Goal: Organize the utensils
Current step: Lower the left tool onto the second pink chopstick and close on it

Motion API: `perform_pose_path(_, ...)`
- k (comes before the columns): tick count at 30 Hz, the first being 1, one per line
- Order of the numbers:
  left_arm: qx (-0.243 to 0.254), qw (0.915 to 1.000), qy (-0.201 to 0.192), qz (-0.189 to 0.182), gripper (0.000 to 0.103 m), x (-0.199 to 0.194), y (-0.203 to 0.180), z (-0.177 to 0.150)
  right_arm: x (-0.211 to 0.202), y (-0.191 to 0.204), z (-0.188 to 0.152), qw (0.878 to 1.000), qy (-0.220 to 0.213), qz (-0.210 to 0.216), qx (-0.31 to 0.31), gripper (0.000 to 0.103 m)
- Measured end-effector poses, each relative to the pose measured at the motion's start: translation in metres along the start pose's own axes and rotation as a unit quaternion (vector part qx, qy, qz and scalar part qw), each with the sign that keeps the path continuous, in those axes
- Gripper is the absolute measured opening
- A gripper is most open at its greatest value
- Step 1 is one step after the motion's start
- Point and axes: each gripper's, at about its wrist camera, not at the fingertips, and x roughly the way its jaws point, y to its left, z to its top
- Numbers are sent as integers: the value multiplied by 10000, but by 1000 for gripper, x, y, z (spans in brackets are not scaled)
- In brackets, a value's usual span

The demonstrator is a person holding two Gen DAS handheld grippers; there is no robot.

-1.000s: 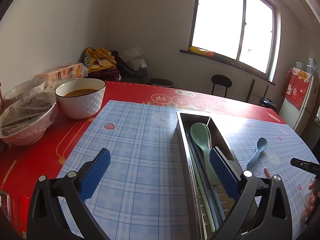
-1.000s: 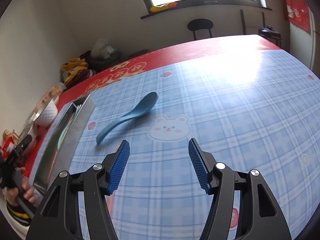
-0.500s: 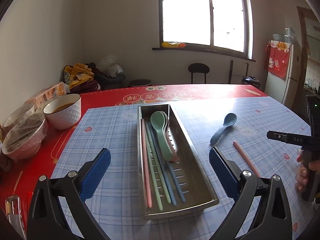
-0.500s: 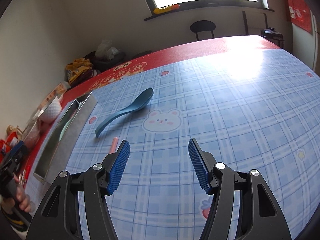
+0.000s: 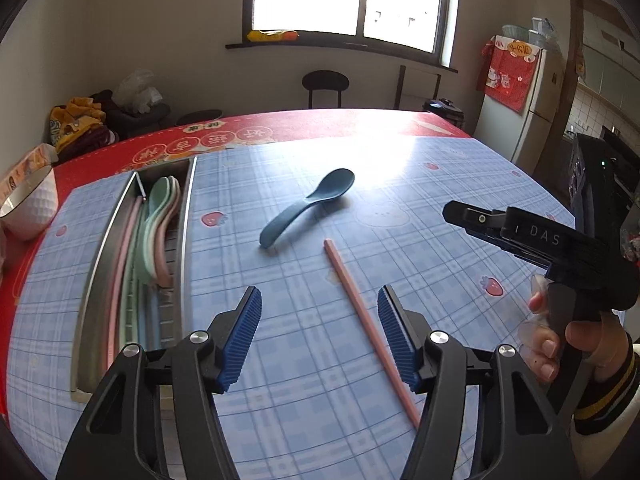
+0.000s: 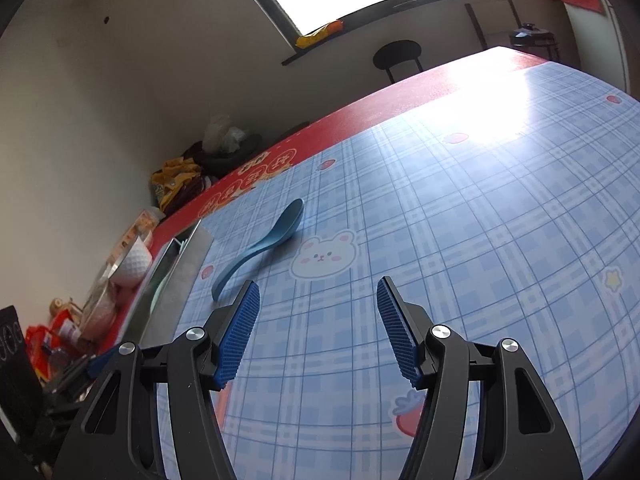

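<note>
Pink chopstick (image 5: 362, 322) lies loose on the table (image 5: 440, 184), right of the steel tray (image 5: 96, 276), blue spoon (image 5: 306, 206) just beyond it. Left gripper (image 5: 318, 334) has just narrowed its jaws; they straddle the chopstick without touching. Right gripper (image 6: 316, 330) jaws apart, empty. Next: descend, clamp, carry to the tray.

Right gripper (image 6: 318, 330) hovers, fingers apart and empty, near the blue spoon (image 6: 262, 246) on the plaid mat (image 6: 460, 220).

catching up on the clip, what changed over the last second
The left gripper swung right from the metal tray to the pink chopstick; its jaws have just been closing, chopstick between them, not gripped. The right gripper shifted slightly, open and empty. Blue spoon and tray contents unmoved.
</note>
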Motion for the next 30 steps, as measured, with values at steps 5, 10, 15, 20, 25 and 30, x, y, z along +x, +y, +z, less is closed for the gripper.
perform_pose_path(5,256,9992,288,69,58,24,-24,0,-2,-6,0,9998,-24,122,175,59)
perform_pose_path(10,395,9974,565,226,58,45,-33,0,-5,-12,0,9993,-39,216,299,59)
perform_pose_path(15,437,9955,770,346,54,58,-34,-4,-6,-16,0,9989,-17,277,375,59)
perform_pose_path(20,368,9952,852,299,49,61,-31,-8,-7,-17,-1,9987,8,317,408,59)
perform_pose_path(25,443,9950,784,431,49,59,-36,-11,-7,-18,-2,9985,17,333,425,59)
perform_pose_path(30,392,9954,759,441,49,58,-37,-12,-6,-17,-1,9985,27,335,427,59)
